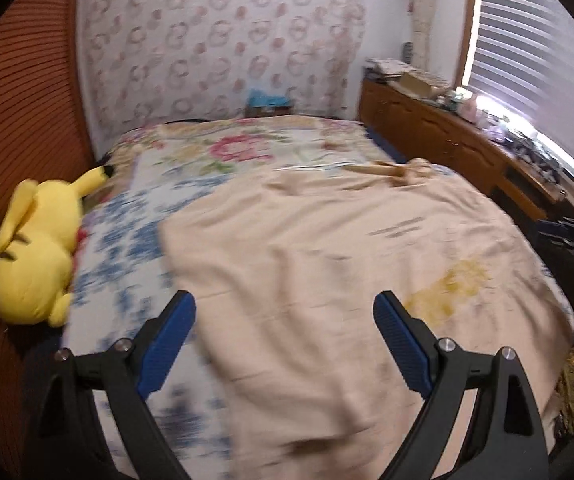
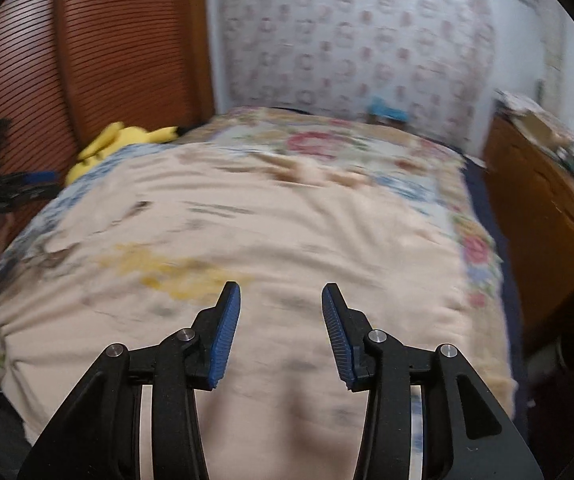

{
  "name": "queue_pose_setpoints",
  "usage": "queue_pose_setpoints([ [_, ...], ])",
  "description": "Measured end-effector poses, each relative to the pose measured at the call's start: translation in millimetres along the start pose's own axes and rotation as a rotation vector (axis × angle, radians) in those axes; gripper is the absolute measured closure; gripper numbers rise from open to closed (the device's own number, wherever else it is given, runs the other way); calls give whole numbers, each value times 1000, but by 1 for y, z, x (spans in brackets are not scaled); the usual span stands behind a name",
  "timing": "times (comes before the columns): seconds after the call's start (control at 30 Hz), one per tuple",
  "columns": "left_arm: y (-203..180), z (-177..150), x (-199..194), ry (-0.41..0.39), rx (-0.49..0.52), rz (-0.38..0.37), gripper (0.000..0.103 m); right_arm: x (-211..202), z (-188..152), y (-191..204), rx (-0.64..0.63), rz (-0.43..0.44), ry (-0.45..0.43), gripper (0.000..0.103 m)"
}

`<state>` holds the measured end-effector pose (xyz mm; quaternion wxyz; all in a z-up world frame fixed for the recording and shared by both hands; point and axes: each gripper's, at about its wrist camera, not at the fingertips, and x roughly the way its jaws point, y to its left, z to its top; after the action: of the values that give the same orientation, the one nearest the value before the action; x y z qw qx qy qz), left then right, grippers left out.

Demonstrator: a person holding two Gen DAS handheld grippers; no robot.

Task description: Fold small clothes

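A peach cloth (image 1: pixel 327 248) with a yellow print lies spread flat over most of the bed (image 1: pixel 223 148), wrinkled, its near edge under both claws. The left gripper (image 1: pixel 285 308) hovers above it with its jaws wide apart and nothing between them. The right gripper (image 2: pixel 281 300) hangs over the cloth's near part, jaws parted about halfway, also empty. A yellow plush (image 1: pixel 35 248) lies at the bed's left edge, by the wooden panel (image 1: pixel 23 104). A dresser (image 1: pixel 447 136) stands to the right.

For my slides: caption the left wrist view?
Open left gripper above a peach garment spread on the floral bed, yellow plush alongside.
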<state>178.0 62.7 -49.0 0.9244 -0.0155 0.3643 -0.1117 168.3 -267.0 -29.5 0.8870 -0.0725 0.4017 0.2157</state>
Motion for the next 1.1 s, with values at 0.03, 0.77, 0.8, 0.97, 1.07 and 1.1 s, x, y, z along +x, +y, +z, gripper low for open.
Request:
queue_pose_setpoints([
  [0.03, -10, 2, 2, 0, 12, -14, 11, -3, -3, -12, 16, -16, 2, 60],
  [0.77, -118, -15, 71, 152, 161, -116, 11, 25, -50, -132, 286, -60, 129, 60],
  [0.8, -119, -16, 73, 155, 162, -114, 11, 26, -50, -132, 292, -55, 134, 60],
  [0.97, -123, -24, 86, 200, 182, -98, 11, 34, -50, -134, 301, -41, 144, 66],
  [1.07, -131, -27, 87, 196, 221, -69, 11, 32, -49, -133, 276, -70, 138, 78],
  [1.1, -132, -28, 86, 195, 226, -69, 11, 32, -48, -133, 265, -82, 135, 84],
])
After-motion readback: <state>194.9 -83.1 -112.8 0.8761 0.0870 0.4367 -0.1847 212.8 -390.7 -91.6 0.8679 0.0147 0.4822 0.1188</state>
